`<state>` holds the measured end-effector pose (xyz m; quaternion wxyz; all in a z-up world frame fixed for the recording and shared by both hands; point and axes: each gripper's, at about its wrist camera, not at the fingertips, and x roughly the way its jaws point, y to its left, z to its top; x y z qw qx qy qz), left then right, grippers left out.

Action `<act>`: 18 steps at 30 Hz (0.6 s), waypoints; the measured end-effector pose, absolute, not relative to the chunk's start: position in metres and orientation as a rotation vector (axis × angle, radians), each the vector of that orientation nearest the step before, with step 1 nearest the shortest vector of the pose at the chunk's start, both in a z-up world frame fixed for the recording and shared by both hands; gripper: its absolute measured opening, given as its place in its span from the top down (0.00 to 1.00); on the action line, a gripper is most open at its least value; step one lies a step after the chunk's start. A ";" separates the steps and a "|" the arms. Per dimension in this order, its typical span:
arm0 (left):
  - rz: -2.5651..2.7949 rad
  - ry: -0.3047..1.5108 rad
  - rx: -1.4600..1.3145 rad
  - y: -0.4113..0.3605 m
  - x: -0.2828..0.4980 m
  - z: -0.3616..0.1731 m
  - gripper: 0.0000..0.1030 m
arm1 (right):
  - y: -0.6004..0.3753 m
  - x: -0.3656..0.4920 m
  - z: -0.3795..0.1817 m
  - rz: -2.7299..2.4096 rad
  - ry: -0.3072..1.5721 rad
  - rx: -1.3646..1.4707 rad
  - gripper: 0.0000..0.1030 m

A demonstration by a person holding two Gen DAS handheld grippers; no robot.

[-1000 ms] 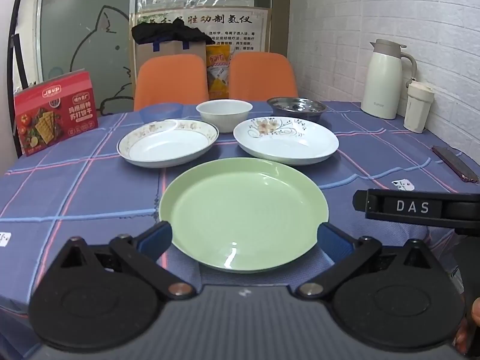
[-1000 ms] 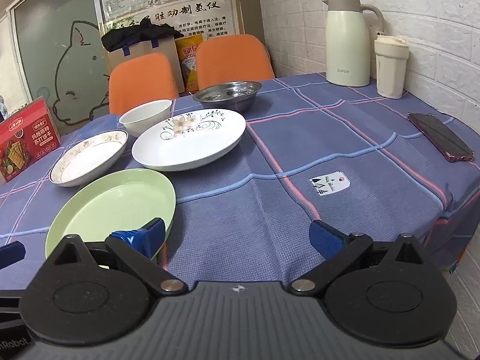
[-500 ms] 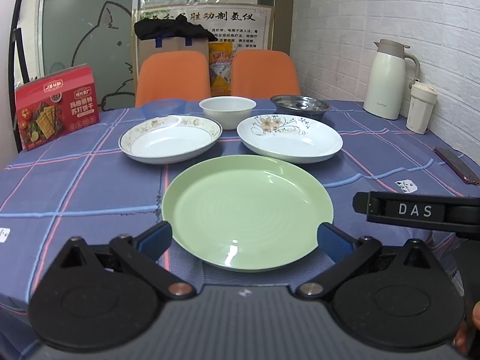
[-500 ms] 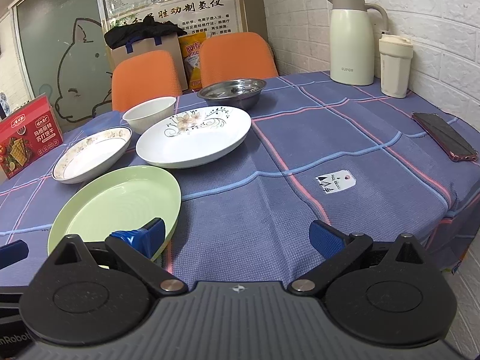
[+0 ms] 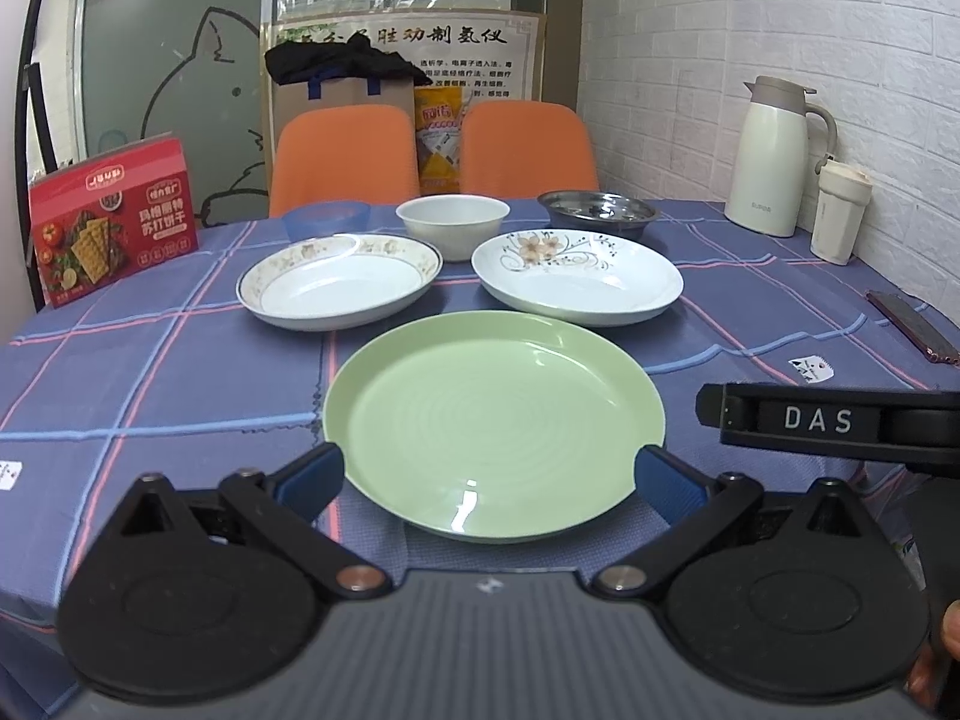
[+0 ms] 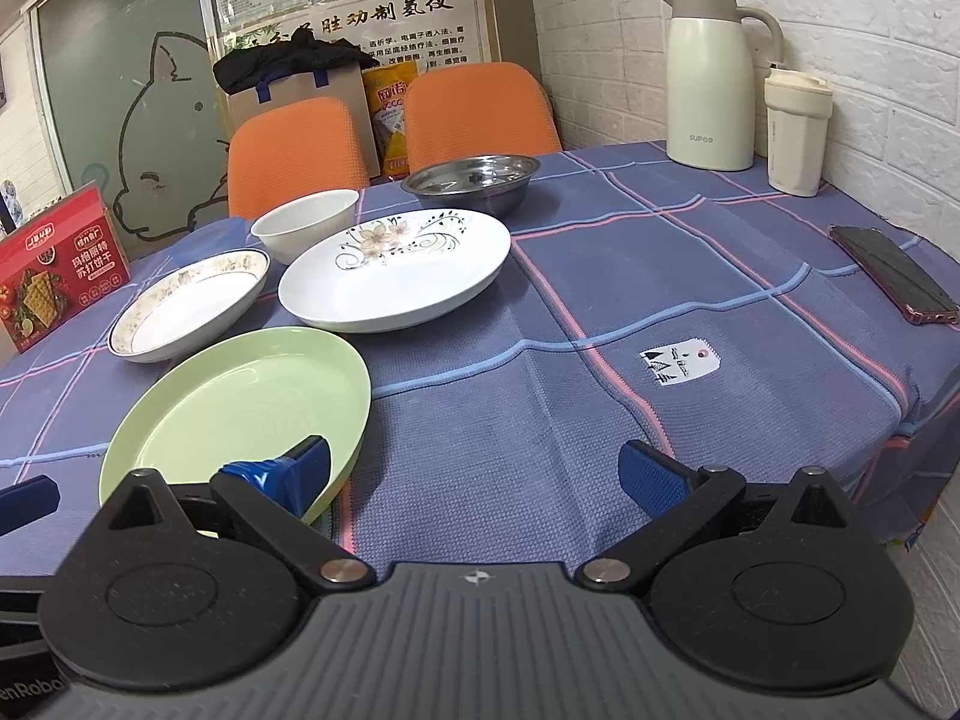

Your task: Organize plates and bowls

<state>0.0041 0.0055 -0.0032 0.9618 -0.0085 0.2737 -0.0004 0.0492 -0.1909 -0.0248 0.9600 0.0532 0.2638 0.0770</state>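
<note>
Both the left gripper (image 5: 491, 477) and right gripper (image 6: 474, 474) were held wide, empty, the green plate (image 5: 493, 420) framed low-centre, seemingly for pickup.

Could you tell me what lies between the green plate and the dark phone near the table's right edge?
Only bare blue plaid tablecloth with a small white tag lies between the green plate and the phone, clearest in the right wrist view.

Your right gripper's (image 6: 474, 474) left finger is covering the green plate's (image 6: 240, 396) near rim. The white-rimmed plate (image 5: 336, 285) is hiding the blue bowl's (image 5: 326, 218) base — and the phone (image 5: 915, 324) is running off the left view's edge.
</note>
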 end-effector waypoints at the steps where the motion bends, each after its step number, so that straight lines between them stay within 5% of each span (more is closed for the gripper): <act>1: -0.002 0.554 -0.017 0.005 0.004 -0.003 0.00 | -0.191 0.049 -0.025 0.156 0.535 0.108 0.12; 18: -0.004 0.557 -0.021 0.006 0.005 -0.003 0.00 | -0.188 0.049 -0.026 0.158 0.537 0.104 0.12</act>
